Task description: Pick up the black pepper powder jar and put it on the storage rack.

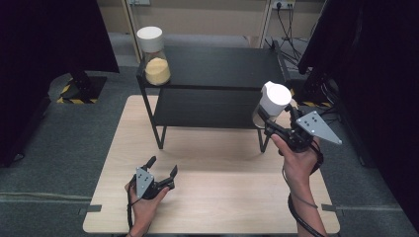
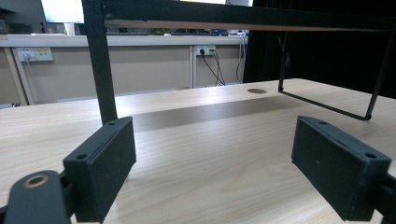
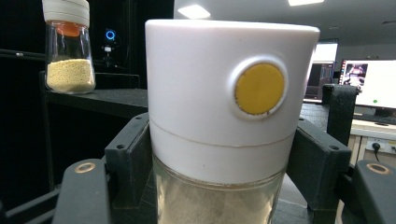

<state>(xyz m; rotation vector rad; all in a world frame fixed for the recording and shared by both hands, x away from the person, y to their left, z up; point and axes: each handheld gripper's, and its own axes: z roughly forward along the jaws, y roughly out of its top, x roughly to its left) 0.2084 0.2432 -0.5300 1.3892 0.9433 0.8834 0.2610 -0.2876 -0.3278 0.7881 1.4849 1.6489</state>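
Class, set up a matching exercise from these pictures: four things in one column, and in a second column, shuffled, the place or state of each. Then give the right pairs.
Things
1. left gripper
2. right gripper
3. jar of yellow grains
4. black shelf rack

Places or states
A. stands on the wooden table
B. shut on the white-lidded jar
C. stands on the rack's top shelf, at its left corner
D. open, low over the table, nothing between its jaws

Pairs: 1-D, 2-B, 3-C, 4-A
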